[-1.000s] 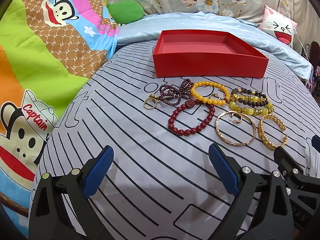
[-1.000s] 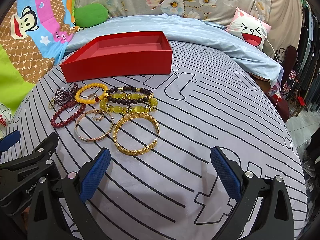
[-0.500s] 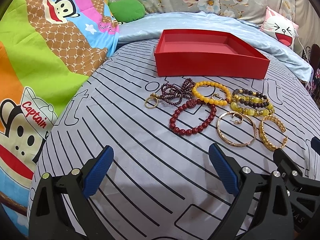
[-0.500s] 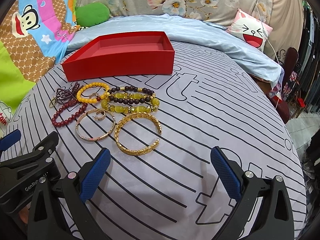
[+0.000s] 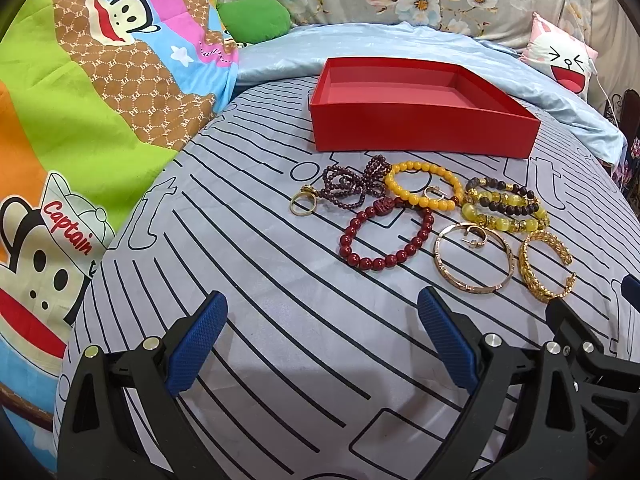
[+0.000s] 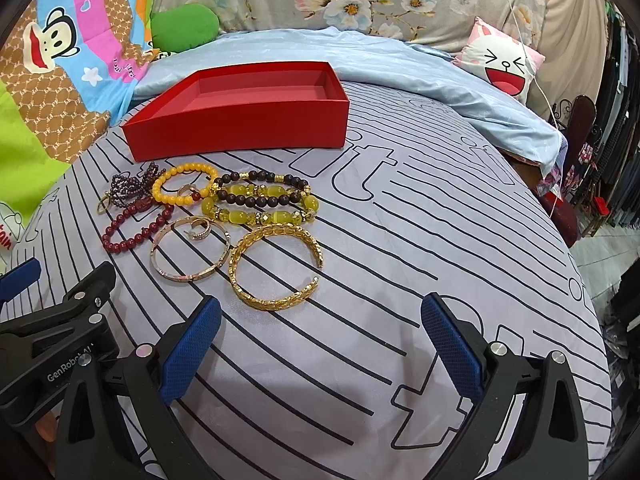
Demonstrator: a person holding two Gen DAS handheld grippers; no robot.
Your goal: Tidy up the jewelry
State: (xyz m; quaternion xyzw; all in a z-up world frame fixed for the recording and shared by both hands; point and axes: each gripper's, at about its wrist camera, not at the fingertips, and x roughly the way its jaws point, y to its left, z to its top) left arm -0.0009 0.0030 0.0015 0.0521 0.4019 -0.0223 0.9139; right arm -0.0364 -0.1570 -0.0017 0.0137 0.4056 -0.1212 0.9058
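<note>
An empty red box (image 5: 420,132) (image 6: 240,136) stands on the striped grey sheet. In front of it lie a gold ring (image 5: 301,211), a purple bead strand (image 5: 348,188), a yellow bead bracelet (image 5: 400,194) (image 6: 176,200), a red bead bracelet (image 5: 380,264) (image 6: 120,246), dark and yellow-green bead bracelets (image 5: 504,210) (image 6: 260,200), a rose-gold bangle (image 5: 468,288) (image 6: 180,278) and a gold cuff (image 5: 536,280) (image 6: 276,302). My left gripper (image 5: 320,308) hovers open short of the red bracelet. Open too, my right gripper (image 6: 320,312) sits just right of the cuff.
A cartoon-print blanket (image 5: 80,140) rises at the left, and a green cushion (image 5: 256,18) and a pale blue sheet (image 6: 400,64) lie behind the box. A pink face pillow (image 6: 500,64) is at the back right. The bed drops off at the right toward clutter (image 6: 592,184).
Both views drift very slightly. The jewelry and the box have not moved, and both grippers stay open.
</note>
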